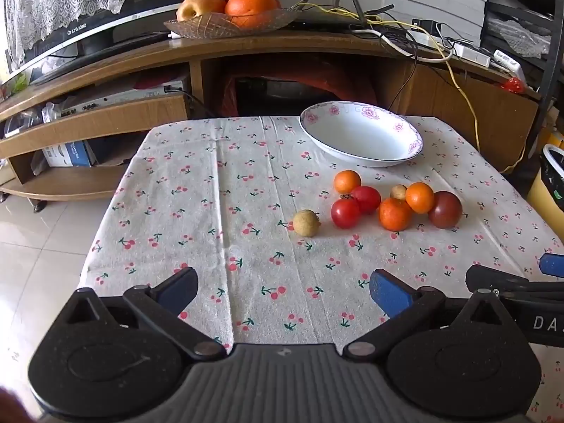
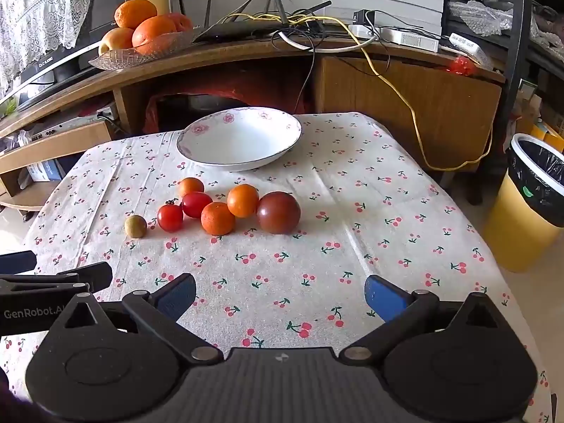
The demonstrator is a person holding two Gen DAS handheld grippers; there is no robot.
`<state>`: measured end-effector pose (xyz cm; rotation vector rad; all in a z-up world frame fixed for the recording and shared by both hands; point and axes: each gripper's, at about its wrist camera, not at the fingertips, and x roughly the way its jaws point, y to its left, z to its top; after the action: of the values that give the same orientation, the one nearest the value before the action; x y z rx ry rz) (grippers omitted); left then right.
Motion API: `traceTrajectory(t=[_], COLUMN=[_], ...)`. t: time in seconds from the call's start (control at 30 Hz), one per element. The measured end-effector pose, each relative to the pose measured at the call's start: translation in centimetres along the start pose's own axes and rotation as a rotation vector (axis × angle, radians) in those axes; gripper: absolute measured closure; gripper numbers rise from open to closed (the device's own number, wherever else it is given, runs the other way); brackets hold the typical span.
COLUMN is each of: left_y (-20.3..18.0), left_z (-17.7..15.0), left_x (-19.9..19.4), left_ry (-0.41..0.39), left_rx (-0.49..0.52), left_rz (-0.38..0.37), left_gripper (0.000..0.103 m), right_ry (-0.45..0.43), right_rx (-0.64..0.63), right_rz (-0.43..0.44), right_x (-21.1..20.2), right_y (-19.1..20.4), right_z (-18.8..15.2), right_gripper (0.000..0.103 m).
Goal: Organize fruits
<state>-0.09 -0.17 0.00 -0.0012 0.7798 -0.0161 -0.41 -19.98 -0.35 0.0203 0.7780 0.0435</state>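
Since both sets of jaws stand spread wide and carry nothing, the step in hand looks like the first reach, and it is best begun at the edge of the cluster rather than its crowded middle; the left gripper (image 1: 283, 290) has the easiest target in the small round tan longan-like fruit (image 1: 306, 223), which lies apart from the rest at the left end; the right gripper (image 2: 280, 294) would do well with the large dark reddish-brown tomato (image 2: 278, 212) at the right end, whose outer side is free; either should come down with one finger on each side and close gently, since these round fruits will likely roll if nudged.

The fruits lie on the cherry-printed cloth of the worktop (image 2: 352, 264), just in front of the shallow white porcelain bowl with pink flowers on its rim (image 2: 278, 121), which holds nothing; three small glossy mandarins (image 2: 218, 218), two small bright red tomatoes (image 2: 170, 217) and a second tan fruit (image 1: 398, 192), seen only from the left wrist, sit packed together, several touching; the bowl seems the likely place for them, though that is a judgement.
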Motion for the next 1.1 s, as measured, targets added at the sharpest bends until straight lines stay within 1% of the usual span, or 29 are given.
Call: traceTrajectory(t=[0.03,0.1,0.23,0.43,1.1], left_y=[0.4,0.4,0.2,0.5,0.4], left_z=[-0.2,0.1,0.0,0.0,-0.2], left_x=[0.1,0.4,0.6,0.6,1.2], left_ry=[-0.001,0.022,0.02,0.03,0.051], left_rx=[-0.023,-0.023,-0.024,-0.034,-0.021], left_rz=[-0.008,-0.006,0.002,-0.014,-0.011], left_gripper=[0.0,0.0,0.0,0.0,0.0], right_ry=[-0.001,0.002,0.009,0.014,0.032], right_rx=[0.001,0.001,0.002,0.0,-0.003], right_rz=[-0.001,0.0,-0.001,-0.002,0.018], right_x=[0.0,0.1,0.2,0.6,1.1], right_y=[0.0,-0.1,0.2,0.6,0.7], right_z=[0.0,0.0,-0.3,-0.3,-0.6], right_gripper=[0.007,0.007,0.009,0.009,0.011])
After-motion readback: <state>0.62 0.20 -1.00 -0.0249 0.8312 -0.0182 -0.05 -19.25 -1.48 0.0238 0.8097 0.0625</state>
